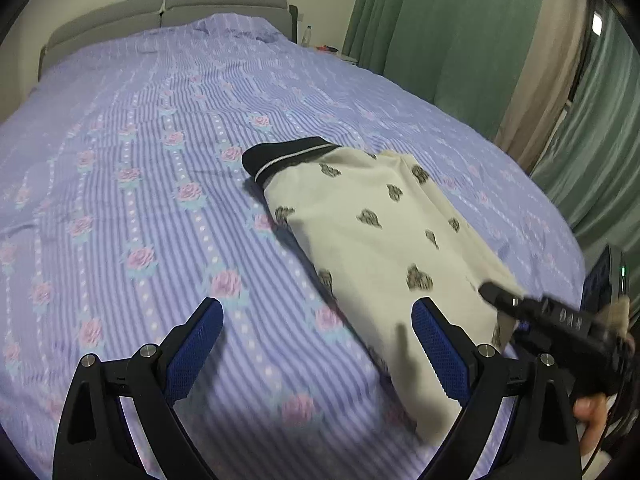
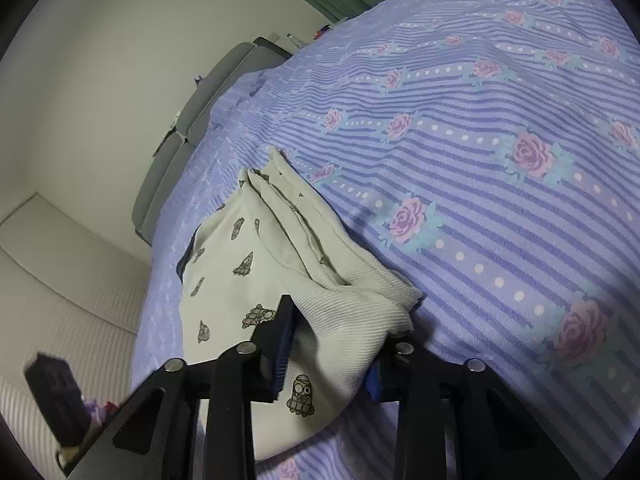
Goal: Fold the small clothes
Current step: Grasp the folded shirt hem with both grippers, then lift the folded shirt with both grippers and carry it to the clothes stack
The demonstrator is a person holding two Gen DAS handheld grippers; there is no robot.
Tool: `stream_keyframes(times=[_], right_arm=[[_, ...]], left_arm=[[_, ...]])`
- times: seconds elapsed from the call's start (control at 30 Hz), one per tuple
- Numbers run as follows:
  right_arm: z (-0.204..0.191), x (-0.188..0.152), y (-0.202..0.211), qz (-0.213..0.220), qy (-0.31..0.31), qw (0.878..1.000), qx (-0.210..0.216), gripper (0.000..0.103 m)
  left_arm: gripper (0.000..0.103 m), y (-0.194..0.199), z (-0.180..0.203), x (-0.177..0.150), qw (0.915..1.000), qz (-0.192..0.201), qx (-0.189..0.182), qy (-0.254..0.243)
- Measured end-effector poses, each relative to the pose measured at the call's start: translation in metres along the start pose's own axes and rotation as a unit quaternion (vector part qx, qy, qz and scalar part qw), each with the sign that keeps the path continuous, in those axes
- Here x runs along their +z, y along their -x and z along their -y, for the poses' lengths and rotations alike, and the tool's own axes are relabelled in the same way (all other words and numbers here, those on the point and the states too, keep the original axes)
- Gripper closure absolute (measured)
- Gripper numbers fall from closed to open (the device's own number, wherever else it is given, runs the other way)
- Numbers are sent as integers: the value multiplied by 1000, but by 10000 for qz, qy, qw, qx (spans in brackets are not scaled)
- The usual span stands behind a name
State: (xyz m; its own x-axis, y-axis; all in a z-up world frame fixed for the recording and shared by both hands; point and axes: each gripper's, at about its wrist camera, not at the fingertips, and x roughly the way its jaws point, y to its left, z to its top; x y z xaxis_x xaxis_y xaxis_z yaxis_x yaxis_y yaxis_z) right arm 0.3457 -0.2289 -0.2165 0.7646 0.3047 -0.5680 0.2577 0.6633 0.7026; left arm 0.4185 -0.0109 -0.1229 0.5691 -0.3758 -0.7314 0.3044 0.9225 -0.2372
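Observation:
Small cream pants (image 1: 380, 236) with grey prints and a black waistband (image 1: 288, 158) lie folded lengthwise on the bed. My left gripper (image 1: 318, 340) is open and empty, hovering just above the bed at the pants' near left edge. My right gripper (image 2: 352, 320) is shut on the ribbed cuff end of the pants (image 2: 352, 312) and holds it bunched and slightly lifted. It shows blurred in the left wrist view (image 1: 536, 312) at the pants' near right end.
The bed has a purple striped cover with roses (image 1: 160, 200). A grey headboard (image 1: 168, 8) stands at the far end. Green curtains (image 1: 440, 32) hang to the right. A nightstand with a bottle (image 1: 308, 34) sits beside the headboard.

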Motion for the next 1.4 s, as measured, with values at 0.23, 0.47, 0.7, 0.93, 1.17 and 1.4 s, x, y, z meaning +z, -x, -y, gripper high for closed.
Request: stream_keyframes(times=[0.23, 0.47, 0.7, 0.93, 1.17, 1.4], right_arm=[[-5, -4, 1, 94, 264, 9993, -228, 77], [-1, -5, 1, 130, 321, 9991, -243, 77], [-3, -2, -1, 141, 355, 9990, -231, 83], [-14, -1, 10, 187, 554, 9981, -187, 86], [-41, -4, 39, 278, 790, 9965, 72, 88], [-87, -26, 83, 410, 1172, 9911, 479, 88]], left_arm=[[8, -38, -26, 25, 9926, -331, -844, 807], [18, -75, -37, 46, 9763, -461, -1591, 1396], [72, -86, -27, 62, 9821, -607, -1362, 1151], [80, -52, 8, 71, 9963, -326, -791, 49], [80, 7, 36, 75, 9972, -19, -373, -649], [80, 92, 22, 63, 9967, 372, 16, -728]])
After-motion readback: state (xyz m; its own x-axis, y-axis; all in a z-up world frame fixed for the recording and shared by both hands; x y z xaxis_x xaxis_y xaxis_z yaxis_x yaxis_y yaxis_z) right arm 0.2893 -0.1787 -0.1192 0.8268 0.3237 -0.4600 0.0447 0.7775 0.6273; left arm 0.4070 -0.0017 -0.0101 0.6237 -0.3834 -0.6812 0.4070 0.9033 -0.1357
